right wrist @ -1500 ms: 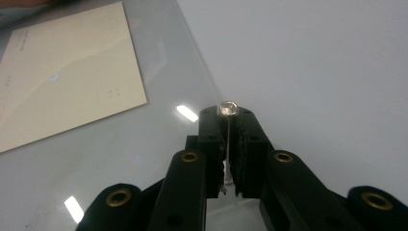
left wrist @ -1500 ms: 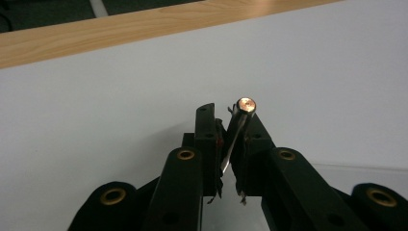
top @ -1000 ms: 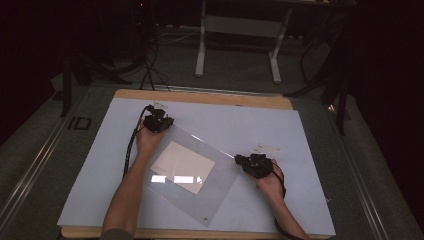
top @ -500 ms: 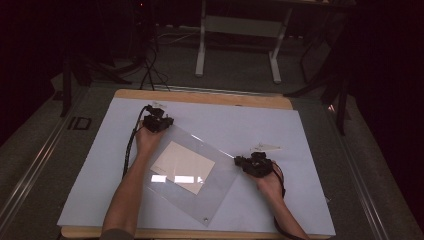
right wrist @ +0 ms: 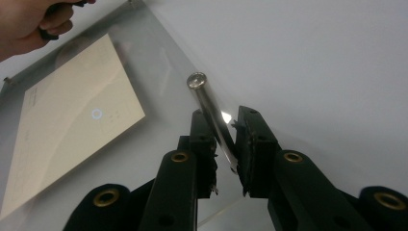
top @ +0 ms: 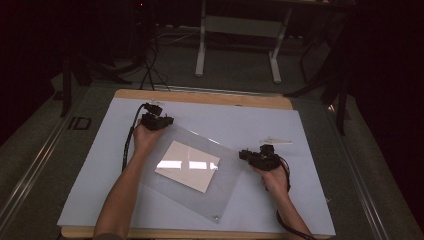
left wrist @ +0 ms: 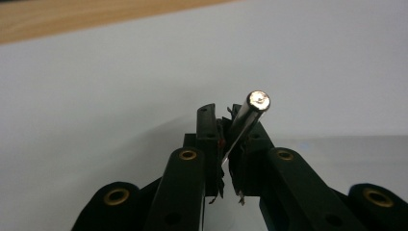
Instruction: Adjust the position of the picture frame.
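Observation:
A clear plastic sheet (top: 225, 185) lies skewed on the white mat, with a cream paper (top: 187, 166) under it. Shiny metal posts stand at its corners. My left gripper (top: 159, 121) is at the far corner; in the left gripper view my left gripper (left wrist: 223, 120) is shut on a metal post (left wrist: 257, 101). My right gripper (top: 247, 155) is at the sheet's right corner. In the right gripper view my right gripper (right wrist: 223, 125) clamps another metal post (right wrist: 196, 81), beyond which are the sheet (right wrist: 159, 62) and the paper (right wrist: 72, 115).
The white mat (top: 75, 175) covers a wooden table (top: 200, 96). The floor beyond holds a metal stand's legs (top: 202, 60) and cables (top: 150, 70). The other hand (right wrist: 29, 19) shows at the top left of the right gripper view.
The right hand has shifted very slightly at the sheet's corner. The left hand and the sheet stay where they were.

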### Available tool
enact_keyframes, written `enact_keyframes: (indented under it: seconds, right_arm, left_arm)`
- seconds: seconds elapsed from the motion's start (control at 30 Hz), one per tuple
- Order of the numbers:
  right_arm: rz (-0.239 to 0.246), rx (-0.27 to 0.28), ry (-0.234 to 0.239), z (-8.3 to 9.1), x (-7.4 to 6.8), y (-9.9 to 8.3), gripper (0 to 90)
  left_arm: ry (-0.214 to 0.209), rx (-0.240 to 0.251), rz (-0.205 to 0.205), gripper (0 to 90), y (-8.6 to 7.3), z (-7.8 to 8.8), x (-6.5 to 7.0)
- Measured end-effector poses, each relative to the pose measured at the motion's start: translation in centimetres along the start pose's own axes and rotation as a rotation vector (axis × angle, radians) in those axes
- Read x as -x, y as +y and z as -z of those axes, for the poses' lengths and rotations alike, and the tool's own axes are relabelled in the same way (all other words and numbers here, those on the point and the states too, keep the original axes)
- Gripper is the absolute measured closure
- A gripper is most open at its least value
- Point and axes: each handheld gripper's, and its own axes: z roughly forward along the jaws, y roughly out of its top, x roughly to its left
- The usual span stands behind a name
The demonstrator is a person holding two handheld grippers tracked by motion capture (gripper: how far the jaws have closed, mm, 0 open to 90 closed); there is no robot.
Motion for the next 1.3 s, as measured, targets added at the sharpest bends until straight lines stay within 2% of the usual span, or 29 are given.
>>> enact_keyframes:
  seconds: [0.1,0.17,0.3,0.33,0.53,0.57,0.67,0.77,0.93,1.0,1.03,1.07,1.1,1.27,1.3]
  right_arm:
    - [-0.042,0.032,0.009,0.8,1.1,0.7,77.9]
    - [-0.049,0.039,0.013,1.0,1.4,1.0,78.0]
    - [-0.081,0.057,0.010,1.6,3.0,2.6,78.1]
    - [-0.081,0.057,0.010,1.6,3.0,2.6,78.1]
    - [-0.078,0.045,0.003,1.3,4.1,4.5,78.2]
    - [-0.077,0.036,0.005,0.9,4.3,4.9,78.1]
    - [-0.079,0.025,0.011,0.0,4.6,5.3,78.0]
    - [-0.084,0.011,0.010,-0.7,4.8,5.3,78.0]
    - [-0.121,-0.004,0.007,-2.5,5.5,4.7,76.4]
    - [-0.122,-0.016,-0.016,-3.2,5.8,4.3,76.4]
    - [-0.122,-0.023,-0.024,-3.4,5.9,4.0,76.4]
    - [-0.122,-0.023,-0.024,-3.4,5.9,4.0,76.4]
    - [-0.130,-0.003,-0.037,-3.8,6.0,3.1,76.1]
    - [-0.126,0.032,-0.039,-3.7,5.9,2.5,76.0]
    - [-0.139,0.049,-0.023,-3.7,6.1,2.2,75.1]
  left_arm:
    - [-0.010,-0.005,-0.016,82.8,0.7,0.8,0.6]
    - [-0.015,-0.007,-0.025,82.7,1.0,1.4,1.0]
    - [-0.049,-0.017,-0.011,82.4,1.2,2.5,1.5]
    - [-0.053,-0.015,-0.008,82.4,1.1,2.7,1.6]
    - [-0.063,-0.002,0.030,82.1,-0.3,4.0,2.0]
    - [-0.067,-0.001,0.042,82.1,-1.1,4.3,2.0]
    - [-0.069,0.004,0.063,82.0,-2.0,4.3,1.8]
    - [-0.064,-0.006,0.098,82.0,-3.2,3.8,1.2]
    - [-0.006,-0.014,0.117,82.3,-4.5,2.6,1.3]
    - [0.008,-0.011,0.105,82.3,-5.0,2.2,1.5]
    - [0.018,-0.007,0.082,81.9,-5.0,2.2,1.7]
    - [0.018,-0.007,0.082,81.8,-5.0,2.2,1.7]
    - [0.046,-0.013,0.060,82.2,-5.0,2.1,2.1]
    - [0.033,-0.002,0.055,81.9,-5.1,2.1,2.0]
    - [0.038,0.005,0.059,81.7,-5.2,2.1,2.1]
